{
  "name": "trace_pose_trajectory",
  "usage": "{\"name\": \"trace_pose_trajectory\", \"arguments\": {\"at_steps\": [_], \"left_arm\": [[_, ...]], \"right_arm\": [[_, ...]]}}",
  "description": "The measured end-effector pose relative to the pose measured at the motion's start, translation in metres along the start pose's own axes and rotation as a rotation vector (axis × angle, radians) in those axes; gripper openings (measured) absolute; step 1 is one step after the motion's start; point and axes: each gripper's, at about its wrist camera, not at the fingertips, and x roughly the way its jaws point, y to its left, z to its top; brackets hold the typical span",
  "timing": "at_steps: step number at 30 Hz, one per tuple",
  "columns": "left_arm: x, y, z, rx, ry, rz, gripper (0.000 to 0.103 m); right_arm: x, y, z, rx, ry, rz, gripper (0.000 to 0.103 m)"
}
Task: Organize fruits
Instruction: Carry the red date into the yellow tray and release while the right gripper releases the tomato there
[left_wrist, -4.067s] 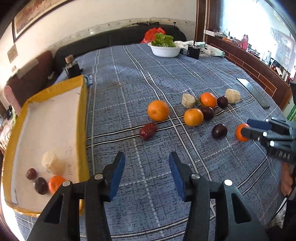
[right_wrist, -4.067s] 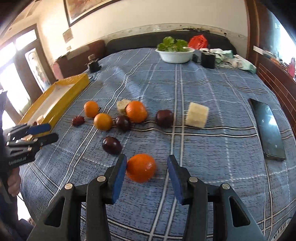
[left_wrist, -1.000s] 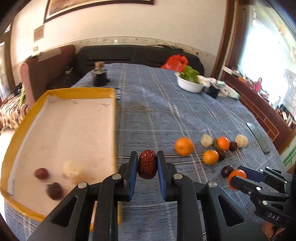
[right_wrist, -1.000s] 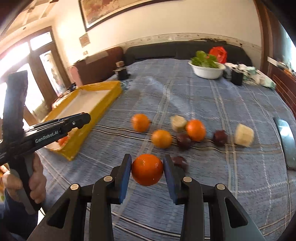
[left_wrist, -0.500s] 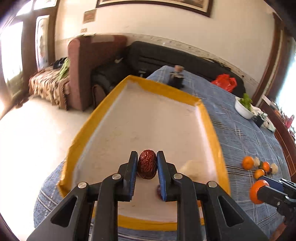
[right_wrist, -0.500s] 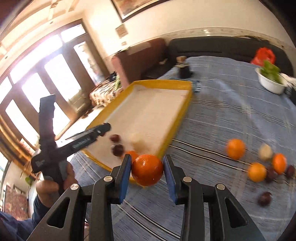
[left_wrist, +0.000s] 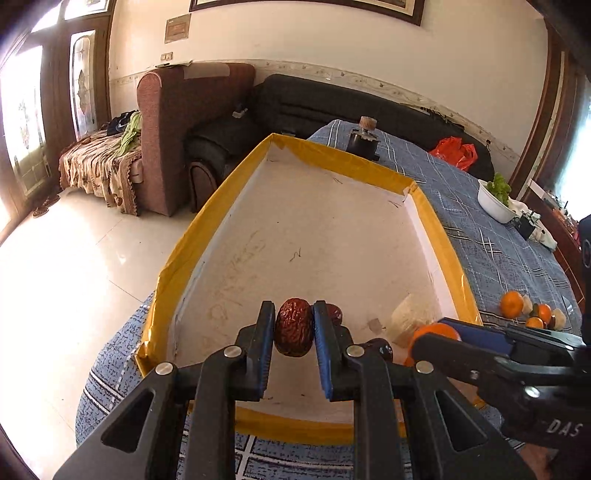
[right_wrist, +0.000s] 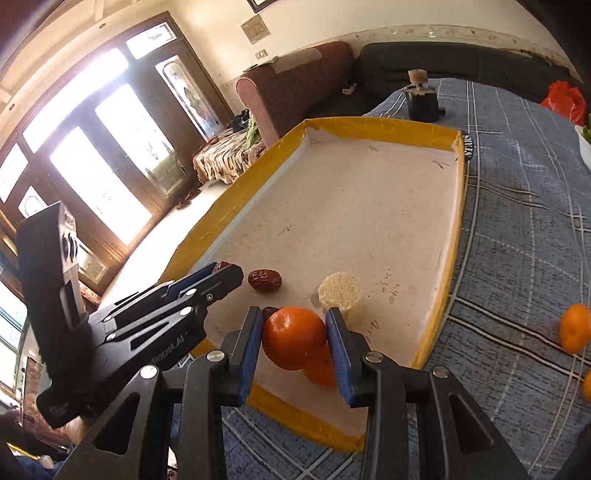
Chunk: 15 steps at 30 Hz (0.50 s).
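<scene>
Left gripper (left_wrist: 294, 328) pinching red date (left_wrist: 293, 326) over yellow-rimmed tray (left_wrist: 424, 206) | right gripper (right_wrist: 294, 338) squeezing orange (right_wrist: 293, 338) over tray's near end, "DAS" showing on its body | second date (right_wrist: 264, 280), pale chunk (right_wrist: 340, 293), another orange (right_wrist: 320, 365) lying inside | left body reading "…AI"

The wrinkly, shiny dark red date (left_wrist: 293, 327) looks leathery. The round orange fruit (right_wrist: 293, 338) has dimpled, slightly glossy peel. The flat white cardboard tray with yellow tape edges (right_wrist: 456, 229) is matt and scuffed. The blue checked cloth (right_wrist: 517, 221) looks woven and rough. The white tile floor (left_wrist: 74, 258) shines.
</scene>
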Motion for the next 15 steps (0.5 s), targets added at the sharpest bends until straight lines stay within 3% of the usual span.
{"name": "trace_pose_trajectory", "arguments": {"at_steps": [10, 15], "left_arm": [[0.004, -0.008, -0.001, 0.041, 0.015, 0.005, 0.020], [0.005, -0.008, -0.001, 0.046, 0.024, 0.004, 0.020]], "right_arm": [[0.014, 0.001, 0.014, -0.020, -0.037, -0.060, 0.040], [0.014, -0.001, 0.015, -0.036, -0.031, -0.051, 0.040]]}}
